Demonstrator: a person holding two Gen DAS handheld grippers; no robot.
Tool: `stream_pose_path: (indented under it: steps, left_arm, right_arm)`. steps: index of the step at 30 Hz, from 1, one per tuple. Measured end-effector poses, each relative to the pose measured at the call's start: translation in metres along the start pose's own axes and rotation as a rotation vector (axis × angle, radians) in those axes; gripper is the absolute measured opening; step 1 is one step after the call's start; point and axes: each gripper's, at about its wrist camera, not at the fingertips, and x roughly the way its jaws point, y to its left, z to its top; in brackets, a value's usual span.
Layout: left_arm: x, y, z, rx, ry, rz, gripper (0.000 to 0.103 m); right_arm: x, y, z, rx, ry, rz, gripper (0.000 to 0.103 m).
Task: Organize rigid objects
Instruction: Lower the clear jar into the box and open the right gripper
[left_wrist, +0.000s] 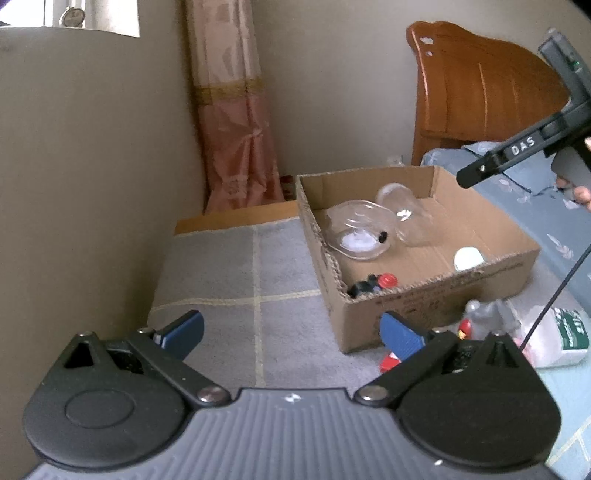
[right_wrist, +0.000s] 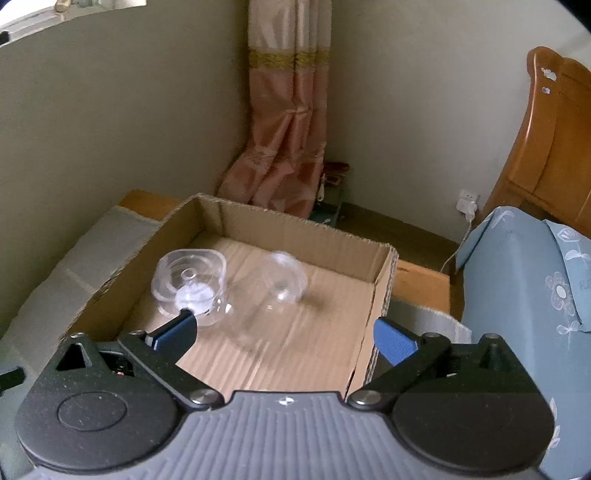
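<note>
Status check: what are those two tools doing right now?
Left tool open, empty. Right tool open, empty, above box. Jars in box. Bottle outside it. Nothing blocking.

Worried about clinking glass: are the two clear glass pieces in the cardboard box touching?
Cannot tell. In both wrist views the lidded clear glass bowl and round clear glass jar overlap, hiding any gap.

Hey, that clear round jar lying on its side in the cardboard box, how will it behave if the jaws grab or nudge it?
The clear jar looks like glass or hard plastic, so probably stiff, smooth and slippery. Lying on its side on the cardboard box floor, its rounded body would likely roll if nudged. It seems empty, so probably light, possibly fragile.
</note>
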Motion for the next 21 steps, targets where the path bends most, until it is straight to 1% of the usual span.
stream_pose_path:
  steps: [6,10,14,21]
  left_arm:
    - [-0.009,-0.010,-0.004,-0.016,0.011,-0.007,0.102]
    - [-0.013,-0.015,-0.008,-0.044,0.013,-0.004,0.102]
    - [-0.016,-0.019,-0.017,-0.079,0.017,-0.010,0.102]
    - [-0.014,-0.021,-0.034,-0.099,0.050,-0.013,0.102]
  right_arm:
    - [-0.028,0.010,-0.018,-0.004,-0.020,0.019,0.103]
    - [-0.040,0.017,-0.038,0.022,-0.010,-0.001,0.103]
    - [-0.042,0.022,-0.070,0.082,0.015,-0.062,0.103]
    - [-0.043,0.032,-0.136,0.157,0.031,-0.209,0.103]
